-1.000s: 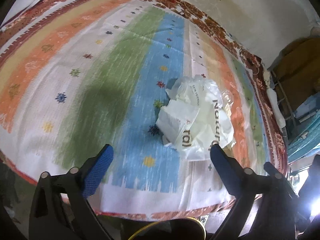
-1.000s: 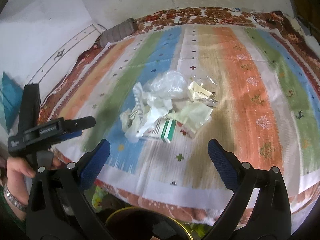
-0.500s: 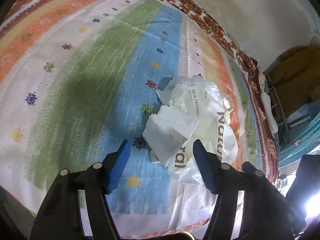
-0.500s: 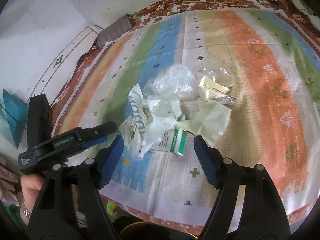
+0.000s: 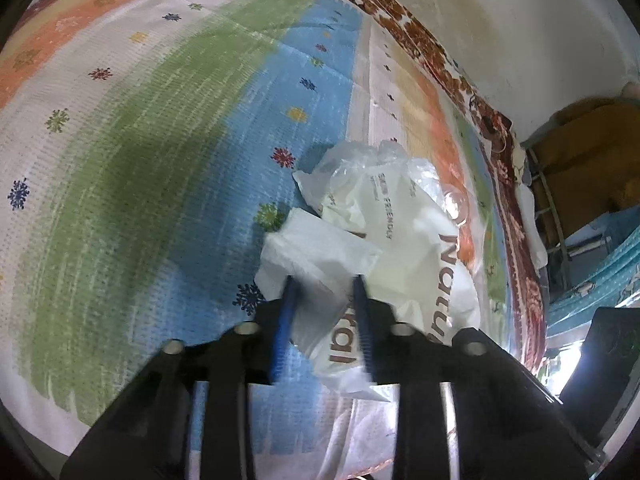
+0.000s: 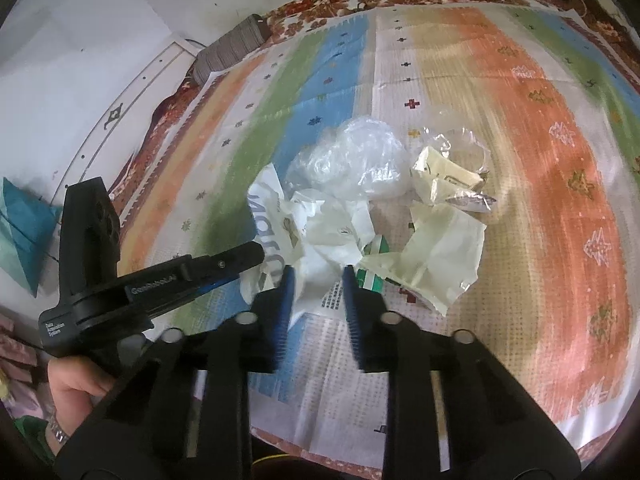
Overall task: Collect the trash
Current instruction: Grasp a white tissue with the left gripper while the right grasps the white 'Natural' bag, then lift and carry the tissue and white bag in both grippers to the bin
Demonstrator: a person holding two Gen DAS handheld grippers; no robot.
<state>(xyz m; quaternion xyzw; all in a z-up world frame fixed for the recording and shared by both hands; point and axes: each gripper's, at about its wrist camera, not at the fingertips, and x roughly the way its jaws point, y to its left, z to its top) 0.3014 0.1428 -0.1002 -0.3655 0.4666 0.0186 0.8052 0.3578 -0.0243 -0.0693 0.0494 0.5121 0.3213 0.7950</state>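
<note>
Striped woven cloth [image 6: 520, 152] under a white wall [image 5: 500, 20]; white plastic bag [image 5: 420, 248] at centre reads "SKIN FRIENDLY". Left gripper [image 5: 325, 280] and right gripper [image 6: 317, 272] both closing, crumpled wrappers between their jaws.

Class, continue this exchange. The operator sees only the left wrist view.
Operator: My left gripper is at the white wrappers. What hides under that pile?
Observer: A green-and-white carton peeks out beneath the papers; the right wrist view shows it.
Operator: Where is the right gripper?
Observer: The right gripper is at the same pile, its jaws closing with white paper between them.
Operator: Anything else I'm missing?
Observer: A silvery foil wrapper lies to the right of the pile in that view.
</note>
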